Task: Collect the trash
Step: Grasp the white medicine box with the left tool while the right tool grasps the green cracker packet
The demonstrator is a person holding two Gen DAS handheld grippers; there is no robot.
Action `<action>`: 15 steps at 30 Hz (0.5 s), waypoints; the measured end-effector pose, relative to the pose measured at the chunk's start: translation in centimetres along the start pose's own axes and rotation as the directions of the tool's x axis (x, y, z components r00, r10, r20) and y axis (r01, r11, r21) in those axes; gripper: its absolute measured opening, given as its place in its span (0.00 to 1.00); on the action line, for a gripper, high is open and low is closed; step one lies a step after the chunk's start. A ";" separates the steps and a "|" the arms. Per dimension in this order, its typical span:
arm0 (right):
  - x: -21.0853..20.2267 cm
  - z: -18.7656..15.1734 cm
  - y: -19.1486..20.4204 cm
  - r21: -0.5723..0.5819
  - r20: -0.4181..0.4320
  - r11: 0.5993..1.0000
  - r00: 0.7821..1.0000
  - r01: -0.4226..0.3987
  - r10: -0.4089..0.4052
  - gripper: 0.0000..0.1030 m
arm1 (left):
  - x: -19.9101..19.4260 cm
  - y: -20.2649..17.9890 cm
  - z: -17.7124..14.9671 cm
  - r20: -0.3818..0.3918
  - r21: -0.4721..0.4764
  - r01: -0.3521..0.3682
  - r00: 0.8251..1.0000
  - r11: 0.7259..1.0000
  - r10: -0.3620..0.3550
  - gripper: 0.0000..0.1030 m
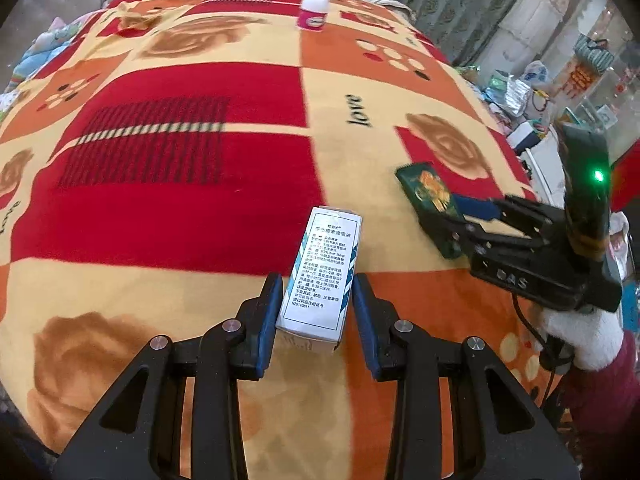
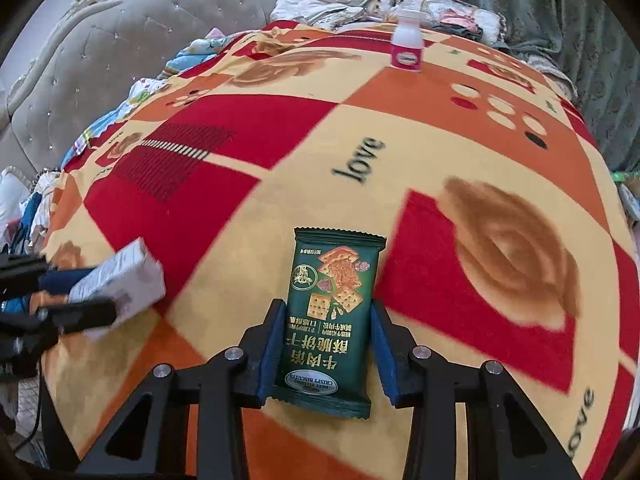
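left gripper [image 1: 316, 300]: my pads clamp the white box [image 1: 320, 272], long axis running straight ahead.
right gripper [image 2: 324, 344]: pinching the green biscuit packet [image 2: 334, 312] lengthwise.
far: pink-labelled bottle [image 2: 407, 46] upright on blanket [image 2: 400, 152], right hand nearer.

The white box [image 2: 120, 280] was smeared by blur in the right wrist view, its print unreadable, and the left gripper [image 2: 60, 300] ran off the frame's left edge. The biscuit packet [image 1: 430, 200] lay partly behind the right gripper [image 1: 468, 220] in the left wrist view. The small bottle [image 1: 314, 8] stood too far off to read its label.
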State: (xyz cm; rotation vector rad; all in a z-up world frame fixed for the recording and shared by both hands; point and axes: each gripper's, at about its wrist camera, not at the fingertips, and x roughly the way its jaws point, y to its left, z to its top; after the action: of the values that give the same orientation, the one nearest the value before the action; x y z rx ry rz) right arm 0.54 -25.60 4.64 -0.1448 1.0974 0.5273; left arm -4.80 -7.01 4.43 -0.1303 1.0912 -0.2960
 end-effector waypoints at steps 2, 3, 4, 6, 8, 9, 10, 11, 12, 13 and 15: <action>-1.1 -1.0 -1.1 0.023 0.012 1.000 1.000 -0.007 0.006 0.38 | 0.2 -1.2 0.1 0.000 0.018 0.005 1.000 1.000 -0.005 0.32; -1.8 -1.6 -1.6 0.034 0.019 0.999 1.000 -0.003 0.002 0.38 | 0.4 -1.8 0.2 -0.002 0.024 0.008 1.000 1.000 -0.008 0.32; -2.4 -2.3 -2.2 0.046 0.026 0.999 1.000 0.002 -0.003 0.38 | 0.6 -2.4 0.2 -0.004 0.030 0.012 1.000 0.999 -0.012 0.32; -3.3 -3.1 -3.0 0.069 0.034 0.998 0.999 0.004 -0.006 0.38 | 0.9 -3.7 0.4 -0.006 0.043 0.021 1.000 0.999 -0.021 0.32; -4.3 -4.1 -3.9 0.085 0.041 0.996 0.999 0.010 -0.014 0.38 | 1.3 -5.4 0.6 -0.006 0.063 0.031 1.000 0.998 -0.031 0.32; -5.0 -4.8 -4.4 0.094 0.048 0.995 0.999 0.017 -0.022 0.38 | 1.4 -6.4 0.6 -0.006 0.079 0.037 0.999 0.996 -0.037 0.32; -5.4 -5.2 -4.8 0.101 0.051 0.995 0.998 0.021 -0.026 0.38 | 1.6 -7.3 0.7 -0.007 0.096 0.043 0.999 0.994 -0.043 0.31; -5.9 -5.6 -5.1 0.109 0.054 0.994 0.998 0.023 -0.030 0.38 | 1.7 -8.2 0.7 -0.007 0.110 0.046 0.999 0.993 -0.046 0.28; -6.5 -6.1 -5.7 0.122 0.061 0.992 0.997 0.030 -0.037 0.38 | 1.8 -8.9 0.8 -0.005 0.124 0.045 0.999 0.991 -0.045 0.28; -7.0 -6.5 -6.2 0.130 0.064 0.991 0.997 0.034 -0.043 0.38 | 1.9 -9.9 0.9 -0.002 0.141 0.047 0.999 0.989 -0.047 0.28; -7.9 -7.4 -7.3 0.152 0.068 0.987 0.996 0.048 -0.059 0.38 | 2.1 -11.5 1.1 -0.009 0.163 0.069 0.998 0.984 -0.069 0.28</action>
State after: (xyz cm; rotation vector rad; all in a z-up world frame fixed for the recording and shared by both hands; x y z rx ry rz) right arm -4.69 -37.28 7.13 -0.0234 1.0554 0.3970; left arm -4.89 -18.66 5.98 -0.0212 1.0624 -0.4468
